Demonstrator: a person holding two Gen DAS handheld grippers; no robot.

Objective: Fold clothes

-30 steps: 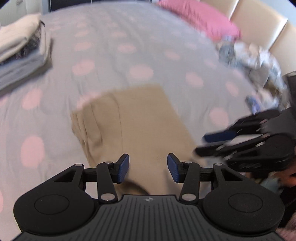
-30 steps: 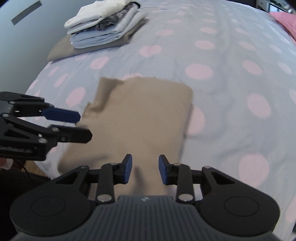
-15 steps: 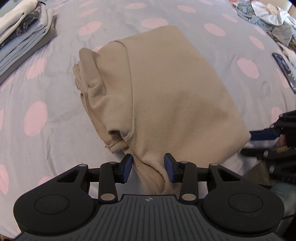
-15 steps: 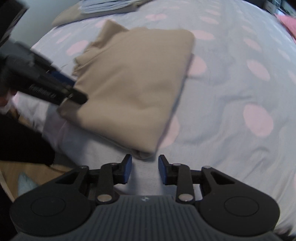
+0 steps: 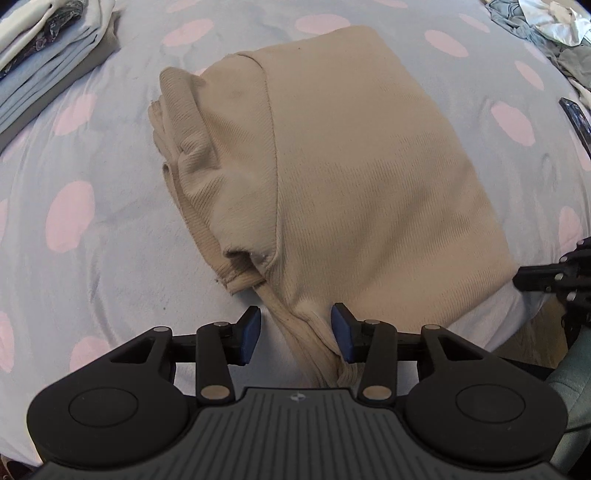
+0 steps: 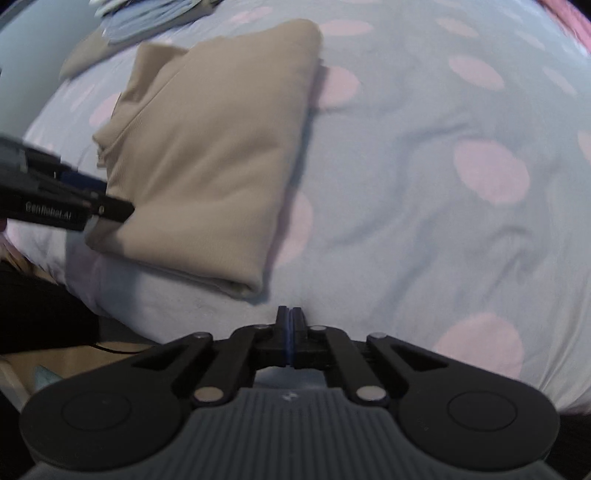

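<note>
A tan ribbed garment (image 5: 351, 166) lies folded into a rectangle on the grey bedcover with pink dots (image 5: 92, 166). My left gripper (image 5: 295, 332) points down at its near left corner. A hanging strip of the tan cloth runs between the jaws, which are opening, and the left pad stands clear of it. In the right wrist view the garment (image 6: 214, 155) lies to the upper left and the left gripper (image 6: 92, 206) touches its left edge. My right gripper (image 6: 290, 321) is shut, pads together with nothing seen between them, just off the garment's near right corner.
A stack of folded clothes (image 5: 44, 48) sits at the far left. Loose unfolded clothes (image 5: 546, 29) lie at the far right, with a dark flat object (image 5: 576, 118) below them. The bed's near edge drops to the wooden floor (image 6: 74, 354).
Both grippers have come down to the garment's near edge. The right gripper's jaws have shut. The left gripper now straddles the hanging tan cloth.
</note>
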